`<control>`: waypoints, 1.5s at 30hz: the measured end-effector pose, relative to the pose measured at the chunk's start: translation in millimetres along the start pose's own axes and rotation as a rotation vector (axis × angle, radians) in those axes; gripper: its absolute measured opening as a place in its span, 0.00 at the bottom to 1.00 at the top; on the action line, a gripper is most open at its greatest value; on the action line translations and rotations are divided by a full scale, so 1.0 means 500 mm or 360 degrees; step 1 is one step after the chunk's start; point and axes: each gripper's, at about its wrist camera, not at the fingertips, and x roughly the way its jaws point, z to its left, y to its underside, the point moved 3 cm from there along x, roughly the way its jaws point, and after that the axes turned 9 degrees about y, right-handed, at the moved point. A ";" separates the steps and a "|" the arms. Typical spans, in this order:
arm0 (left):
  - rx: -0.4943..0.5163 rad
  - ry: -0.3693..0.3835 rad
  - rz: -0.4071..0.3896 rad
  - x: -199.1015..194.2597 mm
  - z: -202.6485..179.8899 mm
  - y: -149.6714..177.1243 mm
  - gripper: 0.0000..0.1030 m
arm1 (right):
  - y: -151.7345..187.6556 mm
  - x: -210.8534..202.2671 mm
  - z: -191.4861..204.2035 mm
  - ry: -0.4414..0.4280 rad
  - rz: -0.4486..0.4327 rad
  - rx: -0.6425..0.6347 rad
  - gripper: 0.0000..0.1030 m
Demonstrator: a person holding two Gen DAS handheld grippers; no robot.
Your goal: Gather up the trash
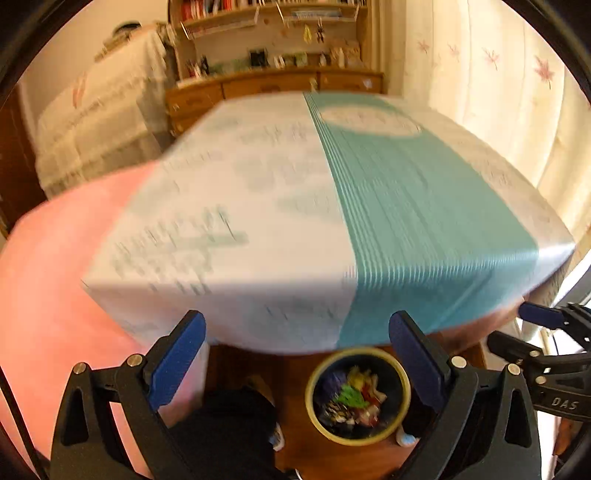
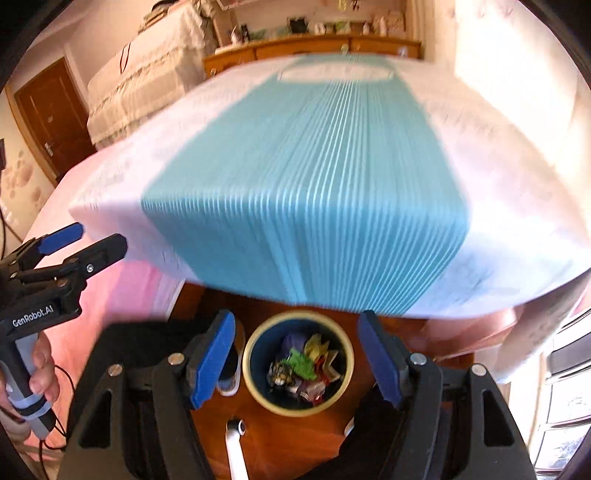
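Round dark-blue waste bin with yellow rim (image 1: 357, 396) seen on brown wooden floor (image 1: 303, 435), just below edge of counter (image 1: 207, 206) draped in white-and-teal striped cloth. Crumpled multicoloured wrappers (image 2: 301, 365) seen piled inside bin. Left tongs (image 1: 297, 354) spread apart, nothing gripped. Right tongs (image 2: 297, 350) likewise released, empty, framed above bin.

A big table (image 1: 258, 192) under a white-and-teal cloth (image 2: 314, 206) fills the room. Beyond its far edge stands a wooden dresser (image 1: 273, 86) with bookshelves (image 1: 266, 14) above. Left of the table, a brown door (image 2: 51, 118); right, sunlit floral curtains (image 1: 491, 74). Beneath it, reddish wood floor (image 2: 280, 435).
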 end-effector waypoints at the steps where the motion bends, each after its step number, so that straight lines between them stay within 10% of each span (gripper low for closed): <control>1: 0.0005 -0.0016 -0.0020 -0.009 -0.001 -0.011 0.96 | -0.012 -0.016 -0.004 0.0007 -0.0032 0.0012 0.68; 7: -0.0040 -0.0073 -0.0198 -0.092 -0.016 -0.100 0.96 | -0.081 -0.111 -0.029 0.0071 -0.0216 0.0107 0.68; 23: -0.0089 -0.0046 -0.0153 -0.171 -0.092 -0.124 0.96 | -0.120 -0.264 -0.033 0.0116 -0.0475 0.0084 0.68; 45: -0.0075 -0.0040 -0.0141 -0.186 -0.114 -0.103 0.96 | -0.107 -0.248 -0.003 0.0117 -0.0439 0.0044 0.68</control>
